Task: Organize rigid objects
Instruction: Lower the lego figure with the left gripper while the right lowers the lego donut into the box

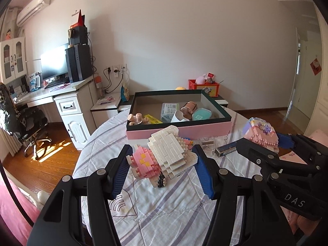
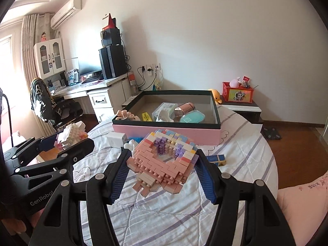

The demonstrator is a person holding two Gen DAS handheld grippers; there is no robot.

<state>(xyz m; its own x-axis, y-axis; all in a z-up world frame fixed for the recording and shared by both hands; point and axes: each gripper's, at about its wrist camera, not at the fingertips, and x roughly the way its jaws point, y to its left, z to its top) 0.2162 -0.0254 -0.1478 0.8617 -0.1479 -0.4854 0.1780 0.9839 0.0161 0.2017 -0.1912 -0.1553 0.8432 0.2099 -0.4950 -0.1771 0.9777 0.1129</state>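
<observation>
Brick models (image 1: 164, 155) held above striped quilt (image 1: 164, 211), bedroom desk (image 1: 51, 94) behind.

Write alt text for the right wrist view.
The right tongs grip a pink and pastel brick model above a striped bedspread. Ahead lies an open pink box with a dark rim holding small items; at the left edge, the left tongs hold a white brick model.

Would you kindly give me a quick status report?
Left gripper shut on white-pink brick figure. Right gripper shut on pastel brick model. Open box ahead, unobstructed.
</observation>
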